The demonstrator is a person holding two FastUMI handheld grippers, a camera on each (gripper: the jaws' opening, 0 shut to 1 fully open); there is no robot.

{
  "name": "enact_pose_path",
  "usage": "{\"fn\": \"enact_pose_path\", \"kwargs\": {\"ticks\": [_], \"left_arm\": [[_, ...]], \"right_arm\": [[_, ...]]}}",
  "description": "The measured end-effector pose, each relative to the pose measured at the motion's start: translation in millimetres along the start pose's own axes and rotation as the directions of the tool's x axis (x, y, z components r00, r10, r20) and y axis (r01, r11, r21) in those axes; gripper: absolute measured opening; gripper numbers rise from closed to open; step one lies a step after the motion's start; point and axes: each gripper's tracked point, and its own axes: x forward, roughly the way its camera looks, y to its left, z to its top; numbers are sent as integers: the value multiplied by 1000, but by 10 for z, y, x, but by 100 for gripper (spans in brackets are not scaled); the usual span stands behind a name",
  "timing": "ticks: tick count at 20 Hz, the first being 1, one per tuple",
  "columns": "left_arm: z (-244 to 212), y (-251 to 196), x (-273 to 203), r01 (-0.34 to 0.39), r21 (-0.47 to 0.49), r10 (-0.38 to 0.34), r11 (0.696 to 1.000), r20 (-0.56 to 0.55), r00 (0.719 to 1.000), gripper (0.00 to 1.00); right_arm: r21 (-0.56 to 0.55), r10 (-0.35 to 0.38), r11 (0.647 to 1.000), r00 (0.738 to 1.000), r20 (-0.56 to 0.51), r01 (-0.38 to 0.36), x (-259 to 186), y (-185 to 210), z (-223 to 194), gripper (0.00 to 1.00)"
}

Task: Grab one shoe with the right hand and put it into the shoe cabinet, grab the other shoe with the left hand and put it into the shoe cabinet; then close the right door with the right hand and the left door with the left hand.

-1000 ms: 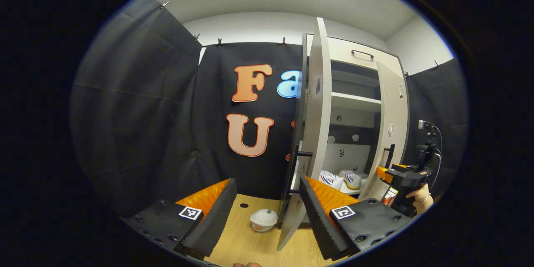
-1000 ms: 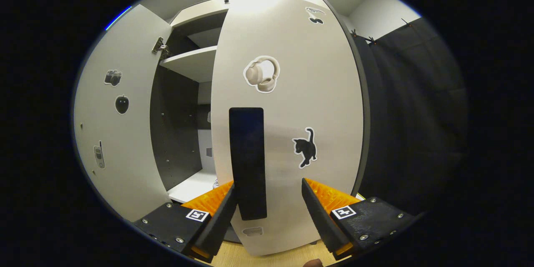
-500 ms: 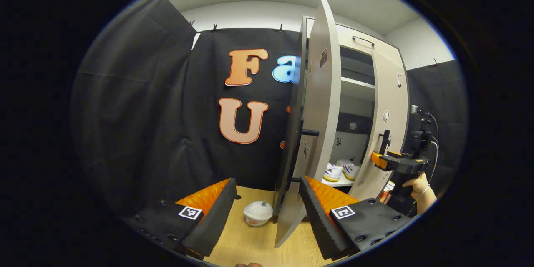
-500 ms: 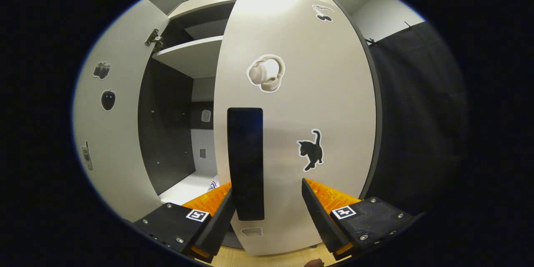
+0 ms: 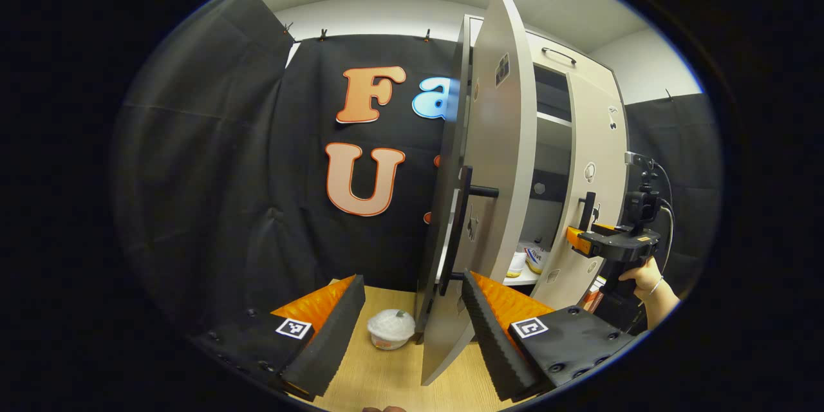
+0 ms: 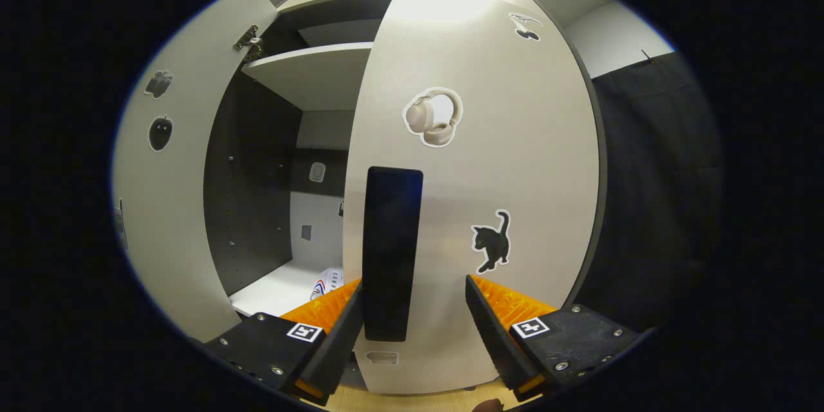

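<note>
We've swung the right door [image 6: 476, 161] further shut, right gripper [image 6: 412, 315] spread loosely around its handle [image 6: 391, 251], left gripper [image 5: 412, 328] released — fingers may slip off.

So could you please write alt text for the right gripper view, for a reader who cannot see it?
The open right gripper faces the pale grey right cabinet door, its black vertical bar handle between the fingers. Left of it, the cabinet interior shows a white shelf and part of a white shoe.

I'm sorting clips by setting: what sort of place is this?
Likely a staged recording booth, not a home: black cloth wall, a shoe cabinet on a wooden table, shoes on its shelf.
</note>
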Motion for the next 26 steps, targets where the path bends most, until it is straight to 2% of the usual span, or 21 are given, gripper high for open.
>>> {"fn": "enact_pose_path", "kwargs": {"ticks": [4,6,7,11,12,13,18,26], "left_arm": [[-89,-84,139,34,1,-34,999,-19,999,96],[-120,-75,187,28,8,-28,1000,-26,999,95],[-119,-96,205,34,6,-34,999,-24,999,98],[-169,-342,242,109,-13,-110,994,-39,993,96],[-165,-412,243,125,1,-125,992,-39,991,96],[-175,-498,247,139,12,-139,990,-39,990,96],[-231,-993,358,226,15,-225,974,-50,973,94],[-273,-1506,611,281,43,-278,959,-58,959,96]], "right_arm": [[10,17,1000,1000,3,-17,-261,-15,99,93],[-1,18,1000,1000,14,-18,-442,-70,203,93],[-2,19,1000,1000,20,-19,-537,-102,256,94],[8,22,1000,998,55,-23,-896,-249,477,94],[9,17,1000,998,65,-18,-979,-304,525,97],[8,10,1000,997,74,-11,-1052,-365,569,94],[8,-33,999,993,114,32,-1443,-748,720,94],[12,-116,993,983,146,115,-1808,-1332,759,94]]}}
